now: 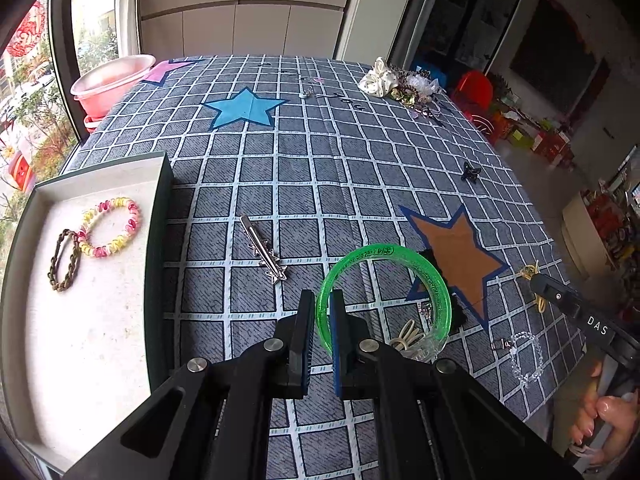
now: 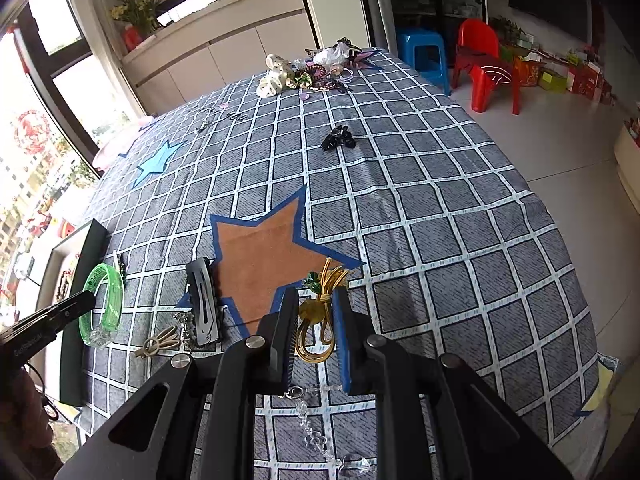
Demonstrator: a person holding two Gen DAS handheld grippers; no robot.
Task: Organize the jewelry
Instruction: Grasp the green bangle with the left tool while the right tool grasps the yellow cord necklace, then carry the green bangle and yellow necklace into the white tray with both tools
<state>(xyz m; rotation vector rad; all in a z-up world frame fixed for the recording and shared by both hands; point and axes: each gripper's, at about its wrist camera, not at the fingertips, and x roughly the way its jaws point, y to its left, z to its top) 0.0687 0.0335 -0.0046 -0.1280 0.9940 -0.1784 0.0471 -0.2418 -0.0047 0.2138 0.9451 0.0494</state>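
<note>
Your left claw point(image 1: 322, 320) is clamped on one green bangle point(image 1: 404, 264), held tilted above the checked desk point(image 1: 320, 168). Your right claw point(image 2: 318, 320) is pinched on one yellow elastic tie point(image 2: 320, 312) with an amber bead — also, it seems, clear of the cloth. The tray point(image 1: 24, 280) at the left holds two pieces: a braided brown band point(image 1: 60, 260) touching a pink-and-yellow coil bracelet point(image 1: 112, 228). One silver star clip point(image 1: 264, 252) lies between tray and bangle.
</note>
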